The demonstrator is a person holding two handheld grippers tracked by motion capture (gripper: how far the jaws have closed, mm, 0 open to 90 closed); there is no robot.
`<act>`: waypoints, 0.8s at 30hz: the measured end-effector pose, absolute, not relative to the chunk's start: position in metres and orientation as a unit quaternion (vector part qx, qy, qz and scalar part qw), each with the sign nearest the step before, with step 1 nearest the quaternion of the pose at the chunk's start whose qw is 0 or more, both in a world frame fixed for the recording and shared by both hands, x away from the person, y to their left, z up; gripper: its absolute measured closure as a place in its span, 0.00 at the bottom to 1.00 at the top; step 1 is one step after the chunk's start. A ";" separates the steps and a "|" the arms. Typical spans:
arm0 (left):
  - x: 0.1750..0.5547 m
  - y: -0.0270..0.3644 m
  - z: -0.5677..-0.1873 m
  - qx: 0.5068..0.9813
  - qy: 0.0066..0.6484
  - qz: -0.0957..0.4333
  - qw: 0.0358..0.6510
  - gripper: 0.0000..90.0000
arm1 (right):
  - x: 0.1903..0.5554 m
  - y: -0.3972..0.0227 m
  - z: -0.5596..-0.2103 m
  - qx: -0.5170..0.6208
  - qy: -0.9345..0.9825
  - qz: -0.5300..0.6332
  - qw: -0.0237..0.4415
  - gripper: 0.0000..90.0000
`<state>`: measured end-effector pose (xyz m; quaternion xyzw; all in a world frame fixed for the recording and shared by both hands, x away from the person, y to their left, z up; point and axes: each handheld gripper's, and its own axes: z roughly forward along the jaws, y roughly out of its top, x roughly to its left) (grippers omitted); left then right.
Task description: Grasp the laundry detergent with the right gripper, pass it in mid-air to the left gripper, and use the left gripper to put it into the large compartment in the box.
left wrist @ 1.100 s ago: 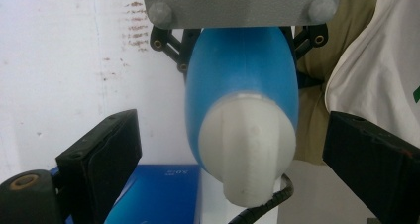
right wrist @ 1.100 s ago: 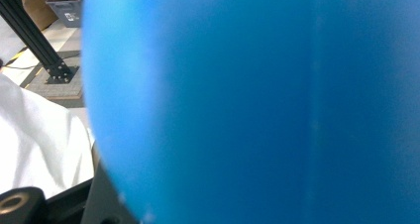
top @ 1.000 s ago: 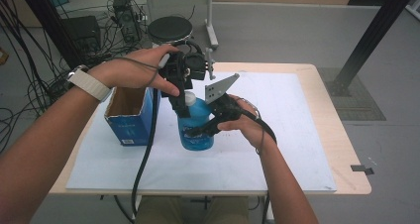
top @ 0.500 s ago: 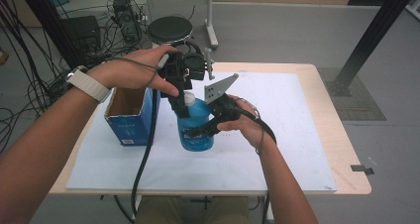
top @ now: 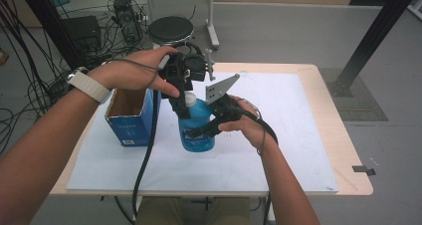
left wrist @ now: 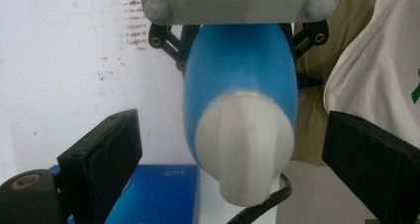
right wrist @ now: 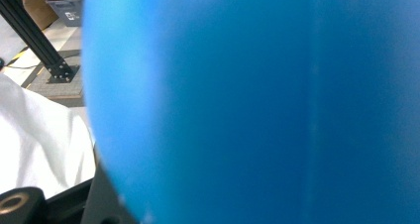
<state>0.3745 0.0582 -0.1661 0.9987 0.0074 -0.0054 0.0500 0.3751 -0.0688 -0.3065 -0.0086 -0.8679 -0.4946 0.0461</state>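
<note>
Right gripper (top: 201, 131) clamped on blue bottle (top: 195, 128) body, from side. Left gripper (left wrist: 237, 149) above bottle, jaws spread either side of white cap (left wrist: 242, 144), not touching. Bottle upright on white sheet (top: 278, 150), just beside open blue box (top: 130, 120); smooth rounded plastic.

We see the bottle (top: 196, 130) standing upright on the bench (top: 318, 110), the open box (top: 128, 120) just to its left, both near the bench's middle.
</note>
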 end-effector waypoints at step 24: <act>0.373 0.058 -0.168 0.998 0.008 -0.004 0.056 0.10 | 0.374 -0.067 -0.306 -0.009 -0.868 -0.494 0.049 0.48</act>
